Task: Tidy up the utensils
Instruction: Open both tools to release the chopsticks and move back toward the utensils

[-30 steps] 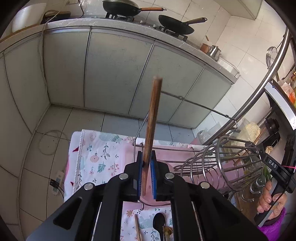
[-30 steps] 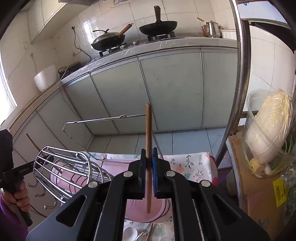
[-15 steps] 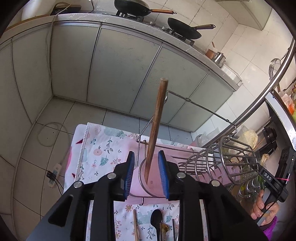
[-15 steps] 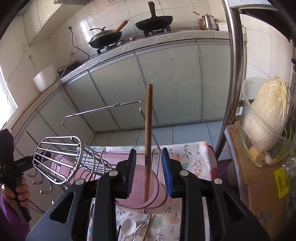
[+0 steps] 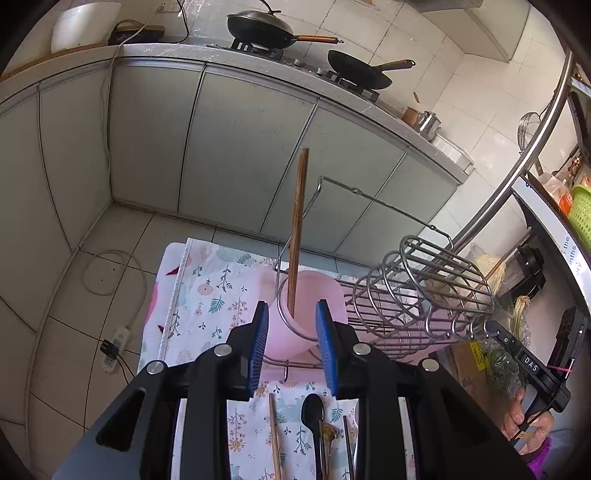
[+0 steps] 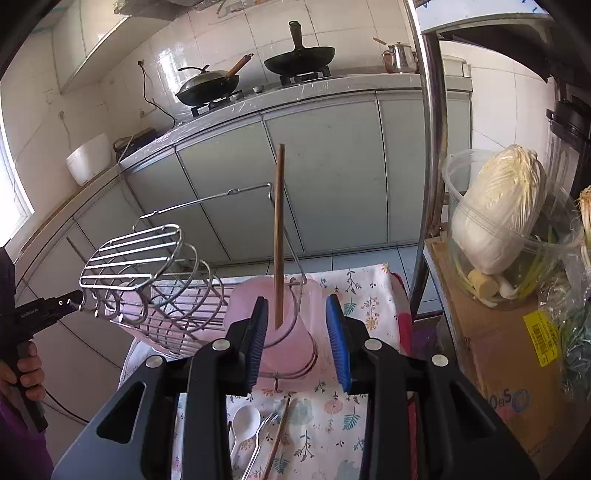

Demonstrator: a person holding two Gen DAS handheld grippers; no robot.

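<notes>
1. Setting: a home kitchen, lived in.
2. Gas stove (image 5: 306, 62) on the counter at 12 o'clock in the left view; two dark woks (image 5: 258, 26) sit on its burners.
3. Small metal kettle (image 6: 400, 57) at 1 o'clock in the right view, on the same counter.
4. Pale cabinet doors (image 5: 251, 147) run under the counter; white wall tiles (image 6: 229, 33) above, tiled floor (image 5: 122, 236) below.
5. White rice cooker (image 6: 90, 158) at 10 o'clock, right view.
6. Wire dish rack (image 5: 417, 291) on a floral cloth (image 5: 210, 288), with spoons (image 6: 243, 421) and chopsticks (image 5: 274, 435) laid out.
7. Cabbage (image 6: 495, 206) in a clear tub at 3 o'clock, right view.
</notes>
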